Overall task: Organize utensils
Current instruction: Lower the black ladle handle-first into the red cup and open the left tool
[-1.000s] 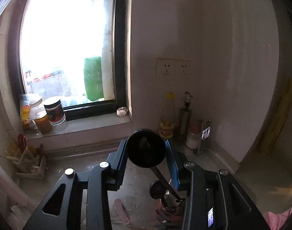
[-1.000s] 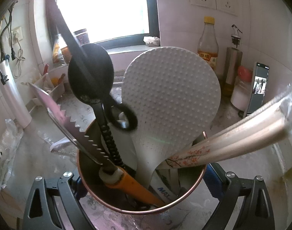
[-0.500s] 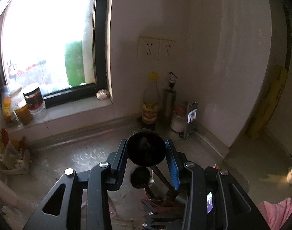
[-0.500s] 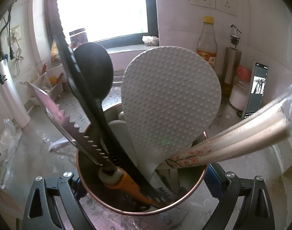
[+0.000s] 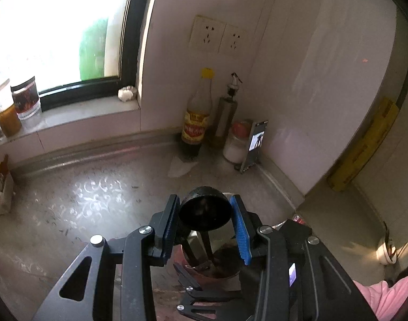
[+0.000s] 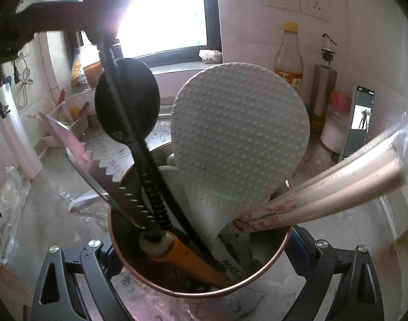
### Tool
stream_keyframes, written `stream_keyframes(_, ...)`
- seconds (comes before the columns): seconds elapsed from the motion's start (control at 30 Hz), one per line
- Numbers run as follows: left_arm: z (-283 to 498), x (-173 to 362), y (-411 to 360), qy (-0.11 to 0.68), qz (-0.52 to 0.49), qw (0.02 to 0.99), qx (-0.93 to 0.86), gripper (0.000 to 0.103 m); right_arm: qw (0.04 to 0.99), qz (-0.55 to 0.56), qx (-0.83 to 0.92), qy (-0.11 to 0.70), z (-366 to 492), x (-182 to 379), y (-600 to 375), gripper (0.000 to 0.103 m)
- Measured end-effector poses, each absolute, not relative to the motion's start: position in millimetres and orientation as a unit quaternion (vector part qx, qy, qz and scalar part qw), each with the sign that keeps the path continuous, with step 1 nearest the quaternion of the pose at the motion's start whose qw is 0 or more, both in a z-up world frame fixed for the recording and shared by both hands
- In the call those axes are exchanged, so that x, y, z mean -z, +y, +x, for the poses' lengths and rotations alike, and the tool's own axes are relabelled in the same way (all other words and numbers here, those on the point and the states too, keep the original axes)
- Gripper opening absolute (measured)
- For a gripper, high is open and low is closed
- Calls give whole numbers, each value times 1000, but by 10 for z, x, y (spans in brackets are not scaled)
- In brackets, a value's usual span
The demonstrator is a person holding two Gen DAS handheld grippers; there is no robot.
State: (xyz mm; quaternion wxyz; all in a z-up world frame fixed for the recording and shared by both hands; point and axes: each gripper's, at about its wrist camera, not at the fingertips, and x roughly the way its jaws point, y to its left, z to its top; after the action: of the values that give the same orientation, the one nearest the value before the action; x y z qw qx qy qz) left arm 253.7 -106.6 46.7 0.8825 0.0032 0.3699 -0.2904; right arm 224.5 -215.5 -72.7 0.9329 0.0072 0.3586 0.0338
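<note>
My left gripper [image 5: 204, 201] is shut on the round bowl of a black ladle [image 5: 205, 211]. The ladle's thin handle [image 6: 139, 157] slants down into a copper cup [image 6: 260, 274]. My right gripper [image 6: 202, 248] is shut on this cup, a finger on either side. In the cup stand a white dimpled rice paddle [image 6: 238, 139], a black spoon [image 6: 127, 96], a serrated knife with an orange handle [image 6: 102, 171] and wrapped chopsticks [image 6: 337, 182]. In the left wrist view the cup's rim [image 5: 217, 274] shows right below my left fingers.
A sauce bottle [image 5: 196, 123], a steel oil dispenser [image 5: 226, 117], a red-lidded white jar [image 5: 234, 147] and a propped phone [image 5: 255, 144] crowd the counter's back corner. Jars [image 5: 24, 101] line the window sill. A small plastic box [image 6: 67, 123] stands at the left wall.
My left gripper has sunk and tipped downward with the ladle. The ladle's handle has slid deeper into the cup. The right gripper and the cup have kept still.
</note>
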Motion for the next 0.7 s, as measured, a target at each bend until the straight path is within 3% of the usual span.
stream_keyframes(0.3, 2626, -384, -1062, 397, -14, 871, 288, 41, 933, 8, -34, 359, 2230, 725, -2174, 98)
stream_keyframes(0.7, 2593, -432, -1025, 398, -21, 872, 285, 56, 933, 8, -34, 359, 2230, 726, -2176, 98)
